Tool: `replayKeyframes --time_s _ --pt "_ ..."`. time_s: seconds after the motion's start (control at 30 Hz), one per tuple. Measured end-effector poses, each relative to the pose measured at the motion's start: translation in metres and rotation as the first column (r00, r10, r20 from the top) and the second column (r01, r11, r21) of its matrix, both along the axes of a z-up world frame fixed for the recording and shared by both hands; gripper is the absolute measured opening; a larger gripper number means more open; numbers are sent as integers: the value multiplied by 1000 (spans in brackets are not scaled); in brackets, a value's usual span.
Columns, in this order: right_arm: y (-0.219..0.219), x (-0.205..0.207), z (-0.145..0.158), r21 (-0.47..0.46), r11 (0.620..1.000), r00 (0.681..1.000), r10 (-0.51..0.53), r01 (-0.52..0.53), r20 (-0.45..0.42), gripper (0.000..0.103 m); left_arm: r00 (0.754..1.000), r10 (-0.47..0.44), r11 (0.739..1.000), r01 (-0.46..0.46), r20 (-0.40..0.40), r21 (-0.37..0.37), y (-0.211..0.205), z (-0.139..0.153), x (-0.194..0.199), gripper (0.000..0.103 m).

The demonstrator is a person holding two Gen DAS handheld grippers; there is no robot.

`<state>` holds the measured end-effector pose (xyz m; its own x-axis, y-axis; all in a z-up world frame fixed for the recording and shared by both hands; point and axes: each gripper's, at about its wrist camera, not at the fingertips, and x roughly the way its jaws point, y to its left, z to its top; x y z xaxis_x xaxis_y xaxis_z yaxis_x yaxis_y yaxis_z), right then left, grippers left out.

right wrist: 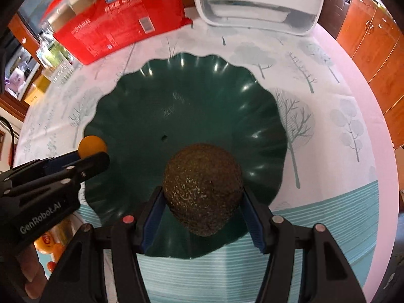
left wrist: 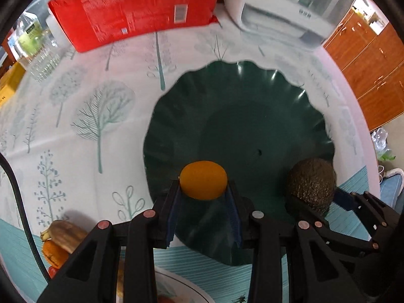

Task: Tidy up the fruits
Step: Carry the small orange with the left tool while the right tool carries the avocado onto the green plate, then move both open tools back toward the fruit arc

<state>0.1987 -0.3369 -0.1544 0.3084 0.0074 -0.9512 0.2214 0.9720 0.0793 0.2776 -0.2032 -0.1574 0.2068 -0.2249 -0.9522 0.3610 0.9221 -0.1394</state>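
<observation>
My left gripper is shut on a small orange fruit, held above the near-left part of a dark green scalloped plate. The same fruit and left gripper show at the plate's left edge in the right wrist view. My right gripper is shut on a dark, bumpy avocado over the near part of the green plate. That avocado appears at the plate's right rim in the left wrist view, with the right gripper's fingers beside it.
A red carton and a white appliance stand at the table's far side, a clear bottle far left. A browned banana and orange fruit lie near left by a white plate. Wooden cabinets stand right.
</observation>
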Motion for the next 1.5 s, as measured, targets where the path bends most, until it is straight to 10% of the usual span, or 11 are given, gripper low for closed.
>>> replayKeyframes --time_s 0.17,0.47,1.5 --pt "10 3 8 -68 997 998 46 -44 30 62 1000 -9 1000 10 -7 27 0 -10 -3 38" --pt "10 -14 35 -73 996 995 51 -45 88 62 996 8 999 -12 93 41 20 23 -27 75" --pt "104 -143 133 35 963 937 249 -265 244 62 922 242 970 -233 302 -65 176 141 -215 84"
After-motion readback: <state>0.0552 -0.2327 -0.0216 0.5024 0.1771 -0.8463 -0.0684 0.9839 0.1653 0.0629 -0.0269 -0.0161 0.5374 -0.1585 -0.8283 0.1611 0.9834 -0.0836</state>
